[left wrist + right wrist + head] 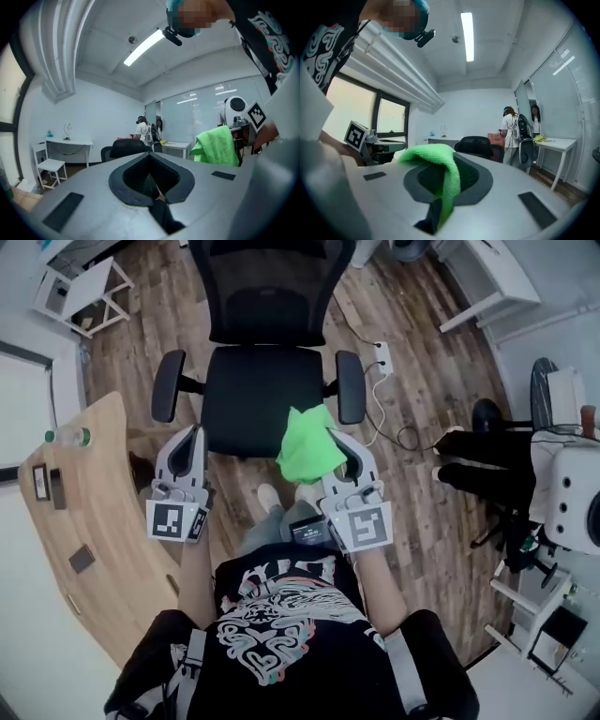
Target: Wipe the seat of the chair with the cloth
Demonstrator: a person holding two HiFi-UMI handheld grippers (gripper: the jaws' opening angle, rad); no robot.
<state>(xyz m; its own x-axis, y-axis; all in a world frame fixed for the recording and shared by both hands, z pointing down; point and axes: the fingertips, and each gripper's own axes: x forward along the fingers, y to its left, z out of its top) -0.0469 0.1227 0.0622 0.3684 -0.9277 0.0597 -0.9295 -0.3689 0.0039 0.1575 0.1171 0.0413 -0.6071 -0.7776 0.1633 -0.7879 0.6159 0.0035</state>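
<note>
Head view: the right gripper (pixel 342 444) holds the green cloth (pixel 307 448) bunched at the front right edge of the chair seat (pixel 246 395); the left gripper (pixel 192 444) is near the seat's front left corner

Left gripper view: jaws closed together, nothing between them

Right gripper view: jaws clamped on the cloth, which drapes over them

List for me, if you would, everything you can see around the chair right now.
office chair: one, black, top centre
cloth: one, green, at the seat's front right corner
table: one, light wood, left side
bottle: one, clear, on the table's far end
power strip: one, white, on the floor right of the chair
left tongs: one, grey, shut and empty, near the seat's front left corner
right tongs: one, grey, shut on the cloth
</note>
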